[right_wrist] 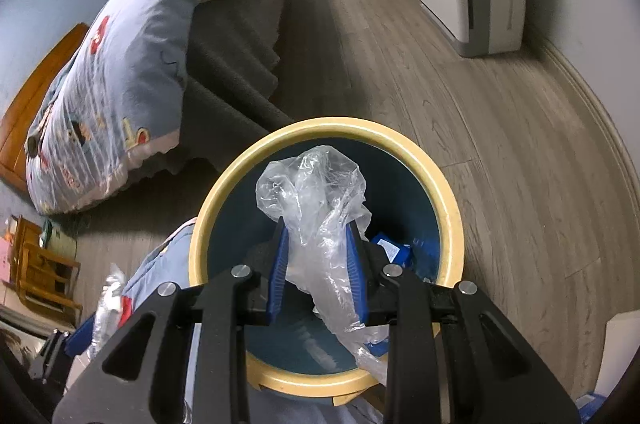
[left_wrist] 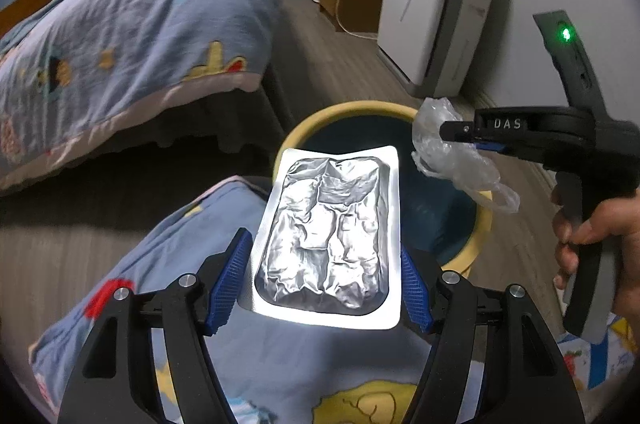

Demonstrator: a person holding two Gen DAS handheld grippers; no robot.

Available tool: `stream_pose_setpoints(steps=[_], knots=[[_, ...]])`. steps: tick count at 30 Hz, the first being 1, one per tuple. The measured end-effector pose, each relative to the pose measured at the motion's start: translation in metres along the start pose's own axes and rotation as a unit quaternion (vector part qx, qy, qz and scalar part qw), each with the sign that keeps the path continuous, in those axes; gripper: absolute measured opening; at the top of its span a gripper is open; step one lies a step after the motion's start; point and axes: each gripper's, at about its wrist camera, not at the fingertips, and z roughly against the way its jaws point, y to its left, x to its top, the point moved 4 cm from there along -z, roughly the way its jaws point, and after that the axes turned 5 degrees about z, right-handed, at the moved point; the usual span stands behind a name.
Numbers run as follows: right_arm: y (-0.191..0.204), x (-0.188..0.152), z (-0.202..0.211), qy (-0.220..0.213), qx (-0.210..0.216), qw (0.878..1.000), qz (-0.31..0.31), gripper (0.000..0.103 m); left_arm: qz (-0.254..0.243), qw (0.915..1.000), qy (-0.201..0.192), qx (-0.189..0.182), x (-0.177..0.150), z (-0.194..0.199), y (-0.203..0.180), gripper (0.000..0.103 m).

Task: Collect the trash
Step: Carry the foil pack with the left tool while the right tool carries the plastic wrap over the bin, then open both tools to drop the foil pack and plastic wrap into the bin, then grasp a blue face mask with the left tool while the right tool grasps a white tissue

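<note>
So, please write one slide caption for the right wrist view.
Right gripper holds crumpled clear plastic above the yellow-rimmed bin.

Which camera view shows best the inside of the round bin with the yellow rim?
The right wrist view: it looks down into the round bin with the yellow rim, so its dark blue inside and a blue packet at the bottom show. In the left wrist view, the silver foil tray and crumpled clear plastic bag cover much of the bin.
</note>
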Motion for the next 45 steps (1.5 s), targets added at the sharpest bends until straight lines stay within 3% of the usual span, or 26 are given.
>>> stream_pose_setpoints(steps=[6, 14, 19, 23, 29, 36, 45], knots=[[-0.005, 0.000, -0.004, 0.002, 0.008, 1.000, -0.021, 0.027, -0.024, 0.9991, 0.034, 0.010, 0.003, -0.033, -0.003, 0.069], [-0.004, 0.001, -0.014, 0.007, 0.014, 1.000, -0.027, 0.027, -0.052, 0.9977, 0.043, 0.012, 0.000, -0.050, -0.015, 0.069], [-0.006, 0.002, -0.016, 0.004, 0.012, 0.999, -0.036, 0.056, -0.057, 0.9978, 0.031, 0.006, 0.005, -0.050, -0.021, 0.073], [-0.008, 0.004, -0.016, 0.005, 0.014, 0.999, -0.040, 0.065, -0.048, 0.9985, 0.027, 0.003, 0.006, -0.045, -0.019, 0.076], [0.000, 0.002, -0.014, 0.006, 0.015, 1.000, -0.027, 0.074, -0.033, 0.9993, 0.015, 0.003, 0.003, -0.022, -0.011, 0.080], [0.020, 0.002, -0.002, -0.004, 0.003, 1.000, 0.023, 0.097, -0.023, 0.9993, -0.004, 0.028, -0.008, 0.015, 0.007, 0.092], [0.067, -0.013, 0.021, -0.006, 0.004, 0.994, 0.109, 0.097, 0.031, 0.9967, -0.023, 0.071, -0.040, 0.096, 0.064, 0.094]])
